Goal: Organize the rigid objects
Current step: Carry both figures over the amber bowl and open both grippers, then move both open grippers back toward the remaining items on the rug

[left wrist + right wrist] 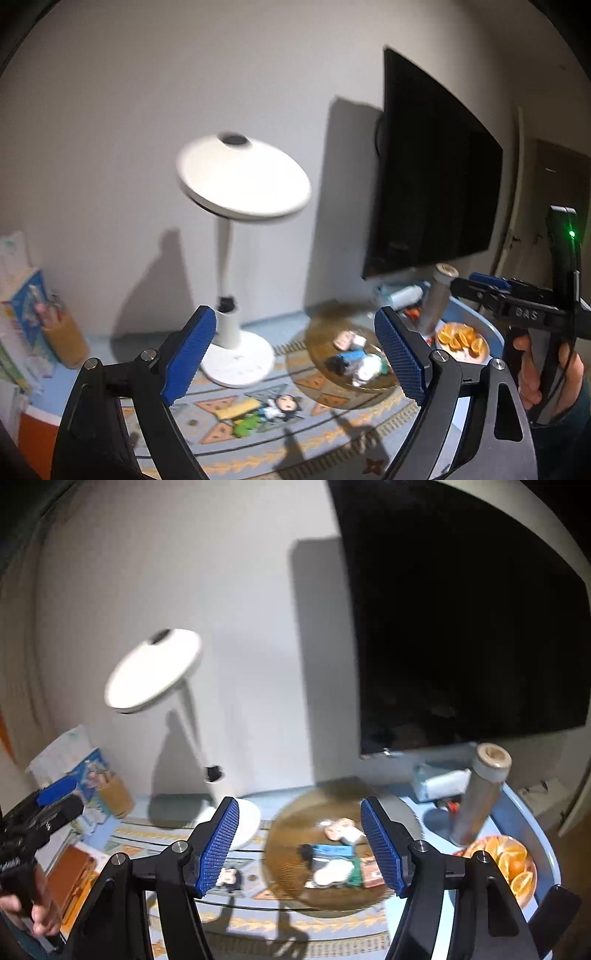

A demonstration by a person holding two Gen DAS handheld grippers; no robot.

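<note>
A round amber glass plate (pixel 317 343) (pixel 295 823) on the patterned table holds several small items: a blue packet (pixel 330 850), a white round piece (pixel 332 873), a pinkish one (pixel 338 827). A small doll figure (pixel 282 404) and a yellow and green piece (pixel 240 410) lie on the cloth before the plate. My left gripper (pixel 295 354) is open and empty, held above the table. My right gripper (pixel 301 843) is open and empty, above the plate. The right gripper also shows at the right of the left wrist view (pixel 517 306).
A white desk lamp (pixel 240 184) (pixel 155 668) stands left of the plate. A dark screen (pixel 432 166) (pixel 461 609) hangs behind. A grey cylinder bottle (pixel 480 794), a dish of orange slices (pixel 513 860) and a tissue pack (pixel 439 779) are at right. Boxes and a cup (pixel 114 794) stand left.
</note>
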